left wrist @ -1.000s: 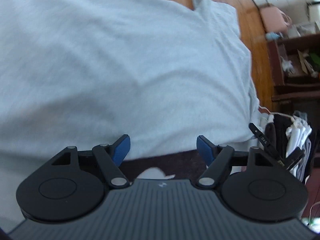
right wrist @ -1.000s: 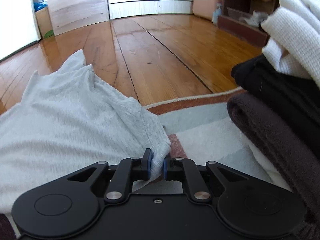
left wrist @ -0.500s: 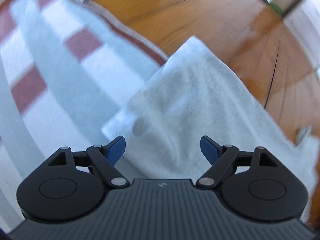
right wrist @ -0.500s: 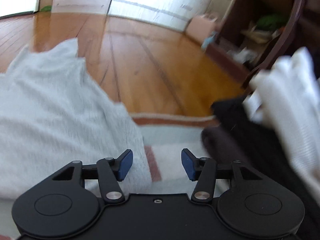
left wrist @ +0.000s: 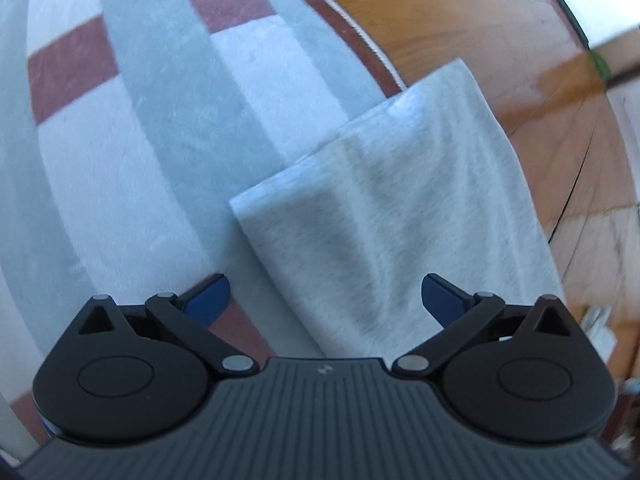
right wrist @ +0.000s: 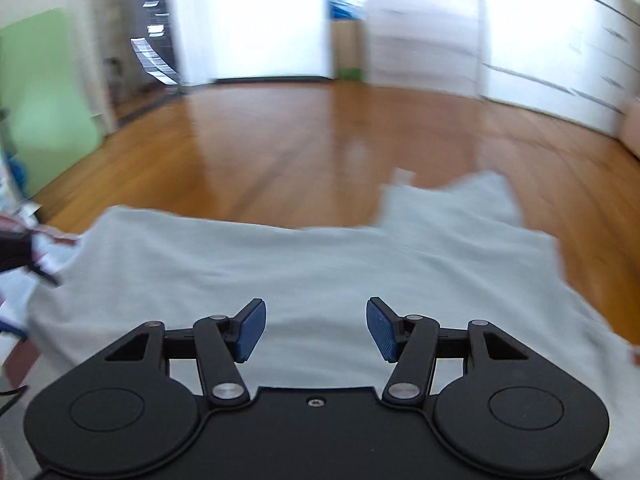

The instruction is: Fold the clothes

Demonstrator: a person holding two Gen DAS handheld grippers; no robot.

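Observation:
A light grey garment (left wrist: 404, 216) lies flat, partly on the striped rug (left wrist: 132, 128) and partly on the wooden floor. In the left wrist view its folded corner lies just ahead of my left gripper (left wrist: 325, 296), which is open and empty above it. In the right wrist view the same grey garment (right wrist: 320, 272) spreads wide across the floor, with a sleeve or collar part at the far right. My right gripper (right wrist: 316, 328) is open and empty, hovering over the garment's near part.
Wooden floor (right wrist: 304, 140) stretches beyond the garment toward white doors and cabinets (right wrist: 540, 40). A green panel (right wrist: 44, 76) stands at the left. Dark and white items (right wrist: 20, 248) sit at the left edge. The rug's brown border (left wrist: 356, 36) runs beside the floor.
My right gripper let go of the garment's corner, opened, and swung left to face across the garment. My left gripper, open throughout, moved from the garment's middle to its folded corner on the rug.

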